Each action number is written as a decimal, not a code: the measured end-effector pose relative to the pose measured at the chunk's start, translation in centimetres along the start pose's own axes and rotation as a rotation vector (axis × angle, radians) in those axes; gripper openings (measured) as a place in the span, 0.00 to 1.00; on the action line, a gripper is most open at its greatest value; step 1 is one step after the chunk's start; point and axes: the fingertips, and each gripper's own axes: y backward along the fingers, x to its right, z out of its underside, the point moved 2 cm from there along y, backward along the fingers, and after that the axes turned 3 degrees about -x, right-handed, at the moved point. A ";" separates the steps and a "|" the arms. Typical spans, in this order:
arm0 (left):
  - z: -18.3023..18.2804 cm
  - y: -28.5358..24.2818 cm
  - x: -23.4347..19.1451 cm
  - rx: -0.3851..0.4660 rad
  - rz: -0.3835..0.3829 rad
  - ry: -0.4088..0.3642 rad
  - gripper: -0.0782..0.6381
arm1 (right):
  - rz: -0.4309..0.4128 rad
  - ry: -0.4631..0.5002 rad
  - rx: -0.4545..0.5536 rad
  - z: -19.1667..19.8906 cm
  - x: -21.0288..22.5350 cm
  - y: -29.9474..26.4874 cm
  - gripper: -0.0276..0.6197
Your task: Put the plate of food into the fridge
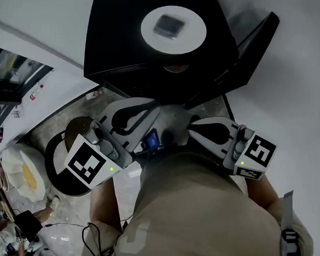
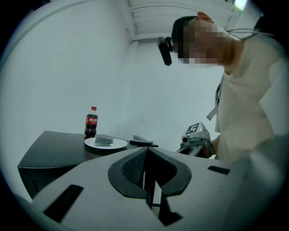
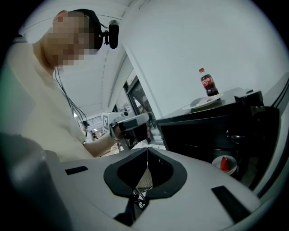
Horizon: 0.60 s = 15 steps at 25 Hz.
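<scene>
A white plate (image 1: 173, 29) with a grey block of food (image 1: 169, 25) rests on top of a black mini fridge (image 1: 123, 51) whose door (image 1: 255, 51) hangs open to the right. The plate (image 2: 105, 144) shows again in the left gripper view, and on the fridge top in the right gripper view (image 3: 206, 102). My left gripper (image 1: 148, 106) and right gripper (image 1: 195, 125) are held close to the body in front of the fridge, well short of the plate. Both are shut and empty, left gripper (image 2: 147, 150) and right gripper (image 3: 147, 150).
A cola bottle (image 2: 90, 122) stands just behind the plate. Inside the fridge sits a small white dish with a red piece (image 3: 224, 164). White walls flank the fridge. To the left on the floor are a round black stool (image 1: 57, 163) and a cable (image 1: 68, 225).
</scene>
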 end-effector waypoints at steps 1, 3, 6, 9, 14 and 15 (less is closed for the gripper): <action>-0.3 -0.3 -0.1 0.000 -0.008 0.004 0.12 | -0.010 -0.006 -0.002 -0.1 0.3 0.2 0.07; -0.7 -0.9 -0.4 0.001 -0.025 0.013 0.12 | -0.028 -0.009 -0.004 -0.6 1.1 0.5 0.07; -1.7 -1.3 -1.3 -0.001 -0.047 0.021 0.12 | -0.058 0.011 -0.012 -2.0 1.4 0.3 0.07; -2.0 -1.9 -2.1 -0.008 -0.063 0.023 0.12 | -0.083 0.017 -0.022 -2.8 1.9 0.3 0.07; -2.5 -2.4 -3.3 -0.032 -0.085 0.011 0.12 | -0.121 0.027 -0.043 -3.7 2.5 -0.1 0.07; -2.6 -2.4 -3.5 -0.037 -0.088 0.011 0.12 | -0.126 0.029 -0.043 -3.9 2.6 -0.2 0.07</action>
